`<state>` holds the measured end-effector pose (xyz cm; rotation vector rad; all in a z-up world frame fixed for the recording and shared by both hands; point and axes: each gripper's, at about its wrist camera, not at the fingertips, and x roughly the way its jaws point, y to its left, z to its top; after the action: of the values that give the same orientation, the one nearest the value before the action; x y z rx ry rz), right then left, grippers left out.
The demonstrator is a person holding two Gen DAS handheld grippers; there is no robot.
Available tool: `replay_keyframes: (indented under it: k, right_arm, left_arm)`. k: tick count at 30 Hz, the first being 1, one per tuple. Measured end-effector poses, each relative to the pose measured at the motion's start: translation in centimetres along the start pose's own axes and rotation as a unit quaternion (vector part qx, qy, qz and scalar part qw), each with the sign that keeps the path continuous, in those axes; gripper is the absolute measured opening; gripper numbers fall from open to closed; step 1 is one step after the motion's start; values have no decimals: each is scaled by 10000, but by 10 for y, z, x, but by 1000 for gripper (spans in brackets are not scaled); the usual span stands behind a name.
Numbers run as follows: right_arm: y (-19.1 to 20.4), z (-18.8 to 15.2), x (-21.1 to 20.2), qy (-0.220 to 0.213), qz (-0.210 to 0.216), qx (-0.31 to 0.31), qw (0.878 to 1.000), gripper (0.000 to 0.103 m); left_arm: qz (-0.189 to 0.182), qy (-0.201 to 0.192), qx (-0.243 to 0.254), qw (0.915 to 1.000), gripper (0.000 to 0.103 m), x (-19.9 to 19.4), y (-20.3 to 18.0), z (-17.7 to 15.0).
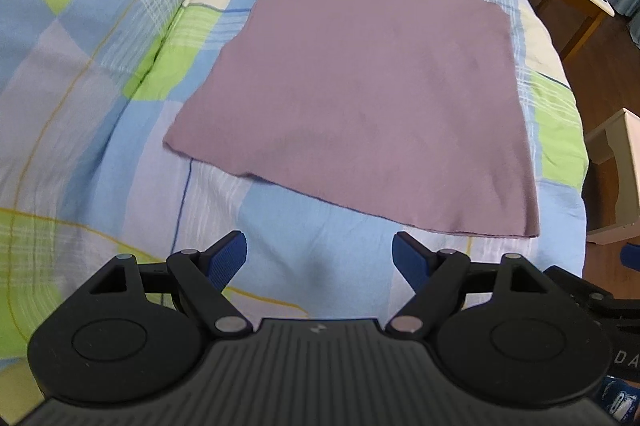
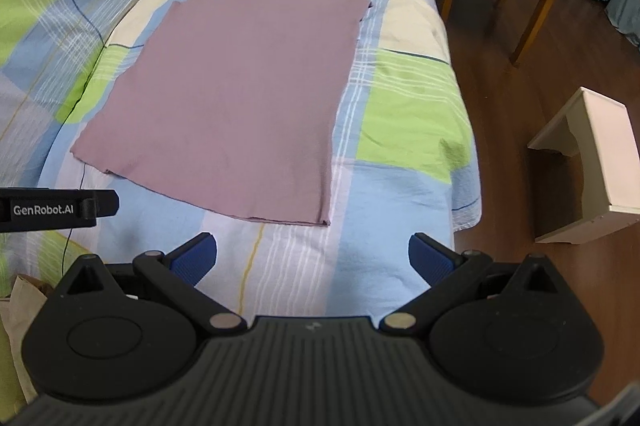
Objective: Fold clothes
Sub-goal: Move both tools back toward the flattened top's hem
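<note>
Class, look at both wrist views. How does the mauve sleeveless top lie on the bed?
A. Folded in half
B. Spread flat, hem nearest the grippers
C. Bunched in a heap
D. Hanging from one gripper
B: the mauve sleeveless top lies spread flat on the checked bed cover, its hem nearest both open grippers, neckline at the far end.

Bed [image 1: 100, 66] in checked cover, mauve sleeveless top [image 1: 360, 86] spread flat
</note>
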<state>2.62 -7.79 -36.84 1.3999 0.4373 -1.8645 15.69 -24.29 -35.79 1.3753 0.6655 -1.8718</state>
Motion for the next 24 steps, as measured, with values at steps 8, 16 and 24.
replay_keyframes:
  k: [8, 16, 24]
  right_arm:
    - [-37, -10, 29, 320, 1121, -494, 9919, 99]
    - [-105, 20, 55, 601, 2102, -782, 9727, 99]
    - [-161, 115, 98, 545, 2787, -800, 9555, 87]
  left_arm:
    - [-142, 222, -474, 9985, 81, 23, -12, -28]
    - [-265, 260, -627, 9973, 81, 39, -69, 1]
    - [-303, 37, 192, 9993, 81, 59, -122, 87]
